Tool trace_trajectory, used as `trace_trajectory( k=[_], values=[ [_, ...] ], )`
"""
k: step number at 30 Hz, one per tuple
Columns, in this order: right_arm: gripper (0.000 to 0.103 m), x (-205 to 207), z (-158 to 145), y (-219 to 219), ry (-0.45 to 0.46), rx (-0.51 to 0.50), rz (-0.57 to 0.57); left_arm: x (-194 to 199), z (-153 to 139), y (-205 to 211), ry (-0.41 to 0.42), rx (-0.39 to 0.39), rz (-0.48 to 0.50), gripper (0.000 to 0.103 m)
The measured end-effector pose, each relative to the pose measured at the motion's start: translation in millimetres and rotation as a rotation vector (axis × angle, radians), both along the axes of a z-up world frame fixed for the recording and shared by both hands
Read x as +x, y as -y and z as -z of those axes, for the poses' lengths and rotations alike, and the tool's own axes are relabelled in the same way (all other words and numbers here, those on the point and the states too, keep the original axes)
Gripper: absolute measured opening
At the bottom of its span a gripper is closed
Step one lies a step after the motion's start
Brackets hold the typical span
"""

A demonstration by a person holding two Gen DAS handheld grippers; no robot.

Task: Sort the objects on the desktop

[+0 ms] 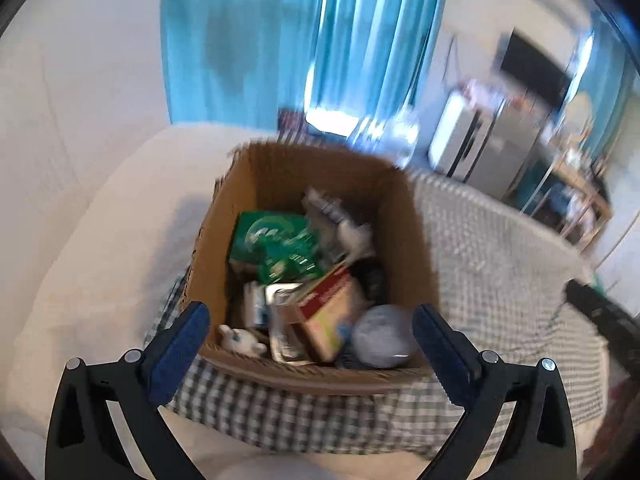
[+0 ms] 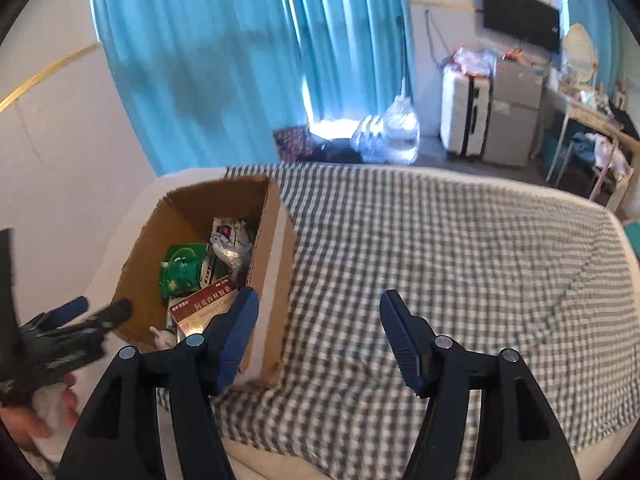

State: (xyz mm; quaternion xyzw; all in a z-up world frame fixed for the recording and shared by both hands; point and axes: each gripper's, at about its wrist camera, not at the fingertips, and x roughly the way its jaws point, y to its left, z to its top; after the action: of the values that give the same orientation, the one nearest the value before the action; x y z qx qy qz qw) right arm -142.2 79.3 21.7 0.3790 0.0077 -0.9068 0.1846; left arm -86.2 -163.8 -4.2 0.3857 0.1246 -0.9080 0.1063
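An open cardboard box (image 1: 280,168) stands on the bed, and its right wall (image 2: 272,248) shows in the right wrist view. Inside lie a green pack (image 1: 276,244), a red and cream medicine box (image 1: 328,308), a silver foil pack (image 1: 284,320), a grey ball (image 1: 380,336), a white figurine (image 1: 240,338) and a silvery bag (image 2: 230,244). My left gripper (image 1: 310,316) hangs open above the box's near edge, nothing between its fingers. My right gripper (image 2: 320,298) is open over the blanket just right of the box, holding nothing. The left gripper (image 2: 102,306) also shows at the left.
A green-and-white checked blanket (image 2: 440,260) covers the bed to the right of the box. White bedding (image 1: 100,240) lies to its left. Blue curtains (image 2: 240,60), a white suitcase (image 2: 466,112) and a cluttered desk (image 2: 580,108) stand beyond. A hand (image 2: 36,412) holds the left gripper.
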Motion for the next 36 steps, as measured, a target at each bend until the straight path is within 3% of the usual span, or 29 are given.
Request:
trace_trajectory(
  k=[2, 5, 8, 13, 16, 24, 32, 36],
  values=[
    [0.085, 18, -15, -11, -0.06, 0.002, 0.011, 8, -19, -11, -0.023, -0.031, 0.013, 0.103],
    [0.089, 41, -40, -27, -0.136, -0.001, 0.037, 23, -53, -29, -0.098, -0.101, -0.007, 0.103],
    [0.101, 60, -58, -40, -0.192, -0.014, 0.04, 37, -74, -46, -0.158, -0.1, -0.002, 0.103],
    [0.103, 83, -68, -62, -0.247, -0.023, 0.067, 49, -83, -78, -0.196, -0.177, 0.011, 0.103],
    [0.103, 88, -65, -73, -0.245, -0.025, 0.095, 53, -84, -91, -0.215, -0.183, 0.024, 0.103],
    [0.103, 83, -37, -90, -0.208, -0.075, 0.165, 54, -53, -110, -0.264, -0.241, -0.023, 0.103],
    [0.103, 76, -6, -85, -0.181, -0.05, 0.183, 54, -21, -115, -0.21, -0.261, -0.039, 0.103],
    [0.103, 75, 1, -81, -0.168, -0.039, 0.186, 51, -16, -111, -0.179, -0.216, -0.04, 0.103]
  ],
)
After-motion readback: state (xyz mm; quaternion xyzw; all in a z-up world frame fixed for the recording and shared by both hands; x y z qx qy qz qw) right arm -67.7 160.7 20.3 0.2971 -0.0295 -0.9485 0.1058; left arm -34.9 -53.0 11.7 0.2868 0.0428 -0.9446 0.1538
